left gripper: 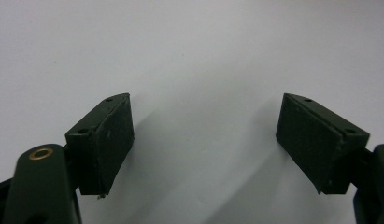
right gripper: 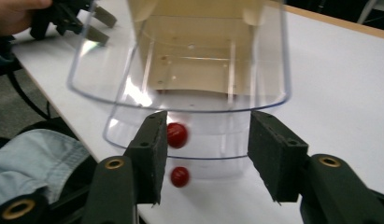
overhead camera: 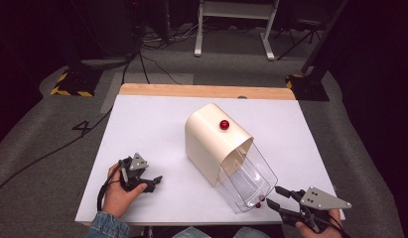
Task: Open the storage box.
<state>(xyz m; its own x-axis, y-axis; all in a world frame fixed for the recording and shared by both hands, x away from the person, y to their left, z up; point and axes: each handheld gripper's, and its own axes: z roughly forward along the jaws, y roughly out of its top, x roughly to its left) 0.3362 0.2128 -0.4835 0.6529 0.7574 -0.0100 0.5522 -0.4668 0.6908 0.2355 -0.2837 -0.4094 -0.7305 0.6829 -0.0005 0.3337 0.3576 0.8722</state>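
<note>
White surface (overhead camera: 152, 134): cream bread box (overhead camera: 211, 139), clear lid (overhead camera: 248, 181) lowered.
Right hand-held gripper (overhead camera: 273, 196) half-open, empty, at 5 o'clock beside red knob (right gripper: 177, 135); left hand-held gripper (overhead camera: 154, 181) wide, idle; next, withdraw.

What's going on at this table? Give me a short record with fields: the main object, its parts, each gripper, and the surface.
main object: cream bread bin, lying on the table
lid: clear curved lid at the bin's open end, facing the person
knobs: red knob on the cream shell; small red knob on the clear lid
right gripper: jaws apart, just in front of the lid's red knob, not clamping it
left gripper: jaws open, nothing between them, over bare table
surface: white table
</note>
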